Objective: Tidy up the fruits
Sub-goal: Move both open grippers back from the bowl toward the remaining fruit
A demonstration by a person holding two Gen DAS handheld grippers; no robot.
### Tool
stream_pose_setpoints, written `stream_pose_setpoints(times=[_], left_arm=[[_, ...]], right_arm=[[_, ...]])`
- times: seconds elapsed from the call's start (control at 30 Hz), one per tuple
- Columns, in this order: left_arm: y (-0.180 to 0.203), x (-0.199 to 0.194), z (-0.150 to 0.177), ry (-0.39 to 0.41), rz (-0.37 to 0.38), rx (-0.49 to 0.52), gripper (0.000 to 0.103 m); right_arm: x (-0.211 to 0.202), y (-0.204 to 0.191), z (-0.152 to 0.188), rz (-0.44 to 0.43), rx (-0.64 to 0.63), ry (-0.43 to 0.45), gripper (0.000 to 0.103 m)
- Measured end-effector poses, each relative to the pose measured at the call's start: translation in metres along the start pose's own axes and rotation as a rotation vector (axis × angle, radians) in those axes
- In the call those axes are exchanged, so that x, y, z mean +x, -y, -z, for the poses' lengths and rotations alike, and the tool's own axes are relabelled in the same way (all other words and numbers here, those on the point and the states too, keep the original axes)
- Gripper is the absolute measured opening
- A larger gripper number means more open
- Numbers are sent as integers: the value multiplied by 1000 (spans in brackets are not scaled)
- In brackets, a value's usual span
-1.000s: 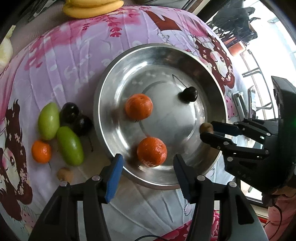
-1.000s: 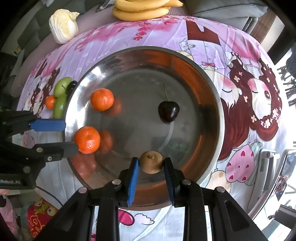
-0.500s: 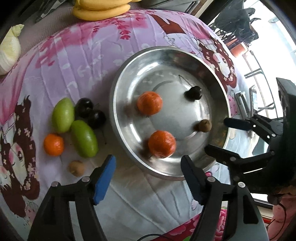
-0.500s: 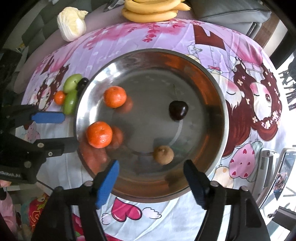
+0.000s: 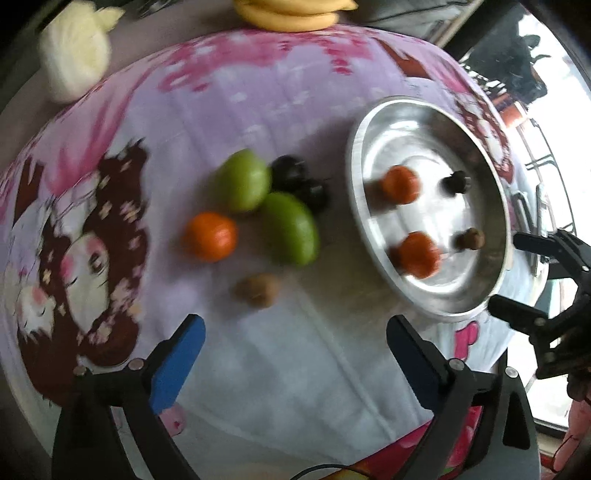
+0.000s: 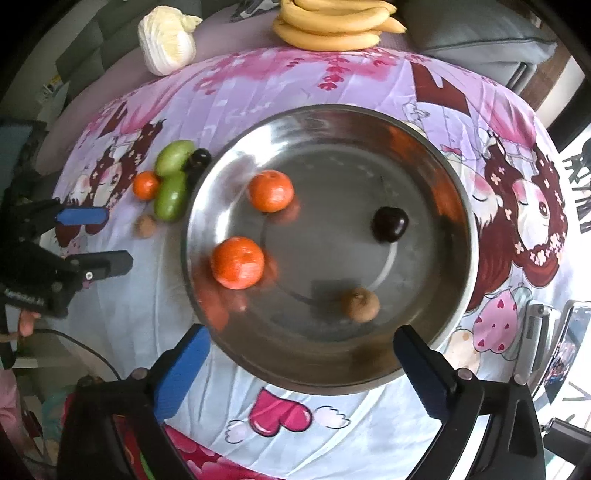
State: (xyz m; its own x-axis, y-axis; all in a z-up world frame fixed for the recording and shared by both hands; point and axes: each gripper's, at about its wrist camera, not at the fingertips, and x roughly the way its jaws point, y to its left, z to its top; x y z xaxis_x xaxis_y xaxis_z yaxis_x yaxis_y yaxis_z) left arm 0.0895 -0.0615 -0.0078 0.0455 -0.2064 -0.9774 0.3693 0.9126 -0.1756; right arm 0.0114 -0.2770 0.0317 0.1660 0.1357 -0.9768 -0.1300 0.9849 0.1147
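Far left, off the cloth, lies a pale cream cabbage-like lump [image 6: 166, 38]. On the pink-and-lilac cartoon-printed cloth [image 5: 295, 110] over the worktop, the loose fruit sits left of the dish: one small orange mandarin [image 5: 210, 236], two green oval fruits [image 5: 243, 184] touching it, two dark cherries [image 5: 295, 177] beyond them, and a small brown round fruit [image 5: 258, 290] nearest. The left gripper [image 5: 291, 360] hangs above the cloth, just near of that brown fruit, jaws wide apart and empty.

At right, the round stainless-steel dish [image 6: 458, 206] holds two mandarins, one cherry and one brown fruit. The right gripper [image 6: 301, 363] hovers at its near rim, jaws apart, empty. Yellow bananas [image 6: 332, 26] lie far centre.

Risk: the left view is motion-blurred; a hasty closure may nudge the brown fruit into rolling, or pinch cloth.
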Motion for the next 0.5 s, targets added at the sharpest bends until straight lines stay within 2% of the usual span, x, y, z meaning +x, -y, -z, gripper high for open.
stream_pose_setpoints(times=[0.3,0.5], left_arm=[[-53,-15,17,52,-41,-58,101],[-78,-29,29,114,-53,-43,101]], right_arm=[[-3,-45,-11,-38,-70,8,101],[-6,-82,-24,-67,-127,33,101]])
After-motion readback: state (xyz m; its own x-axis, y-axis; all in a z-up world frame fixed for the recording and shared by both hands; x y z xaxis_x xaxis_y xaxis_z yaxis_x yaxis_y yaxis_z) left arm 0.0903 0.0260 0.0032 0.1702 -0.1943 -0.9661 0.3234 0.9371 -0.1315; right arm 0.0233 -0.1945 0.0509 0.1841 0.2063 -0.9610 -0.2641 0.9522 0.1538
